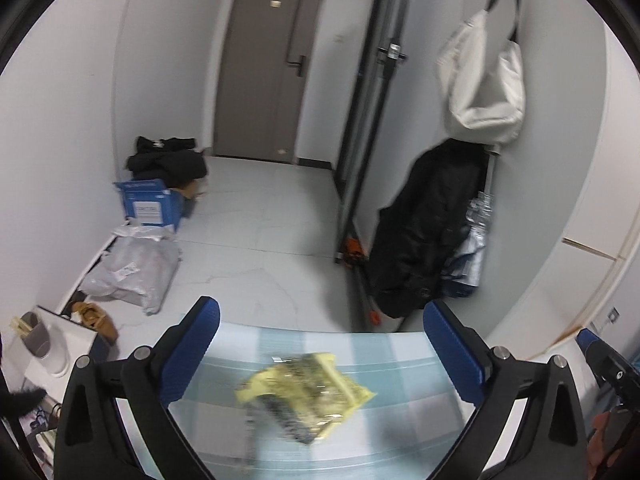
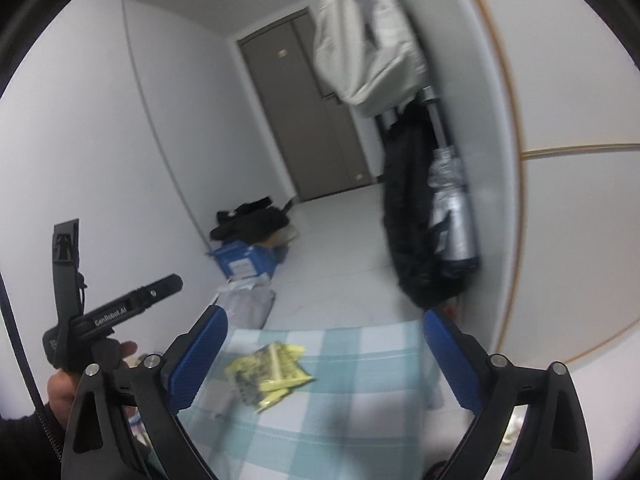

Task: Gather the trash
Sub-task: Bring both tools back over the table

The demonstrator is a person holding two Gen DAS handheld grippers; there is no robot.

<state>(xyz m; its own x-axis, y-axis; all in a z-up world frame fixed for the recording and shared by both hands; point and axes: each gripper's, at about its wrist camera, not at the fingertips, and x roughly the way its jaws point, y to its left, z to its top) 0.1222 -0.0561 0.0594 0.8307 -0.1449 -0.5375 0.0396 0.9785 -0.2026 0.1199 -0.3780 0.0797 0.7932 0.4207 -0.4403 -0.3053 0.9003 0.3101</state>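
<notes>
A crumpled yellow wrapper (image 1: 306,392) lies on a blue-and-white checked cloth (image 1: 400,360), blurred in the left wrist view. My left gripper (image 1: 320,306) hangs above it, open, blue pads wide apart with nothing between them. In the right wrist view the same yellow wrapper (image 2: 268,372) lies on the cloth (image 2: 360,392), left of centre. My right gripper (image 2: 325,314) is open and empty above it. A hand holds the left gripper's body (image 2: 116,312) at the left of that view. The right gripper's tip (image 1: 608,364) shows at the right edge of the left wrist view.
Beyond the cloth is a pale tiled floor (image 1: 272,216) leading to a grey door (image 1: 272,68). By the left wall lie grey mailer bags (image 1: 132,268), a blue box (image 1: 150,204) and black clothes (image 1: 168,158). On the right hang a black coat (image 1: 424,232) and a white bag (image 1: 484,80).
</notes>
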